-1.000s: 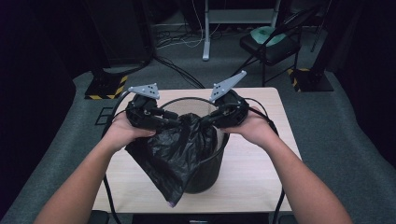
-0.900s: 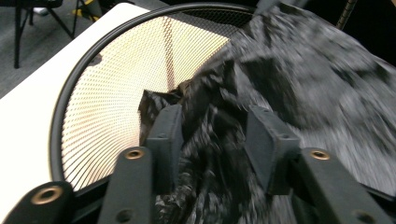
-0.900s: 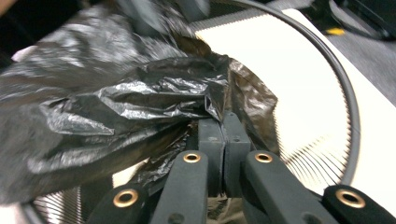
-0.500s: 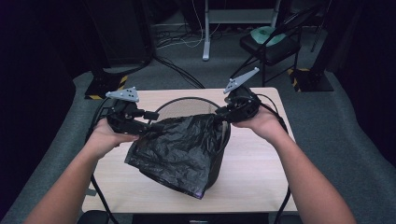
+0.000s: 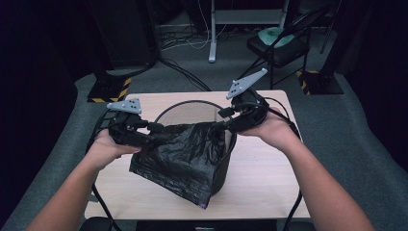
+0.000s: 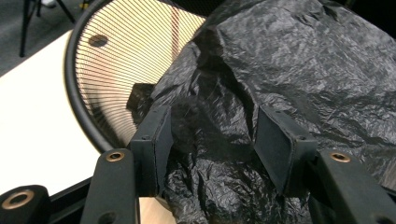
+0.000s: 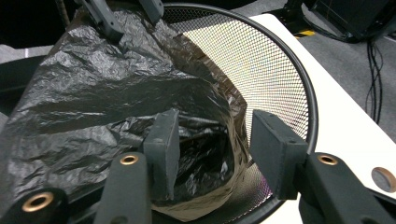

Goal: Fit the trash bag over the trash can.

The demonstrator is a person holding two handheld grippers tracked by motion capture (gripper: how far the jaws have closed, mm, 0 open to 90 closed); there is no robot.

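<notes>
Two tools work one black bag (image 5: 185, 159): our left tool (image 6: 212, 140) and right tool (image 7: 215, 144), jaws just opening, stand half-wide around loose plastic. It drapes over the mesh bin (image 5: 192, 107) on the counter (image 5: 269, 192), rim not yet lined.

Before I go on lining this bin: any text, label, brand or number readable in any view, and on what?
None: no word, label, brand or number can be read.
black bag: plain crinkled plastic, no print.
mesh bin: bare mesh, no label.
yellow-black striped bases on the floor: warning stripes alone, no lettering.
</notes>
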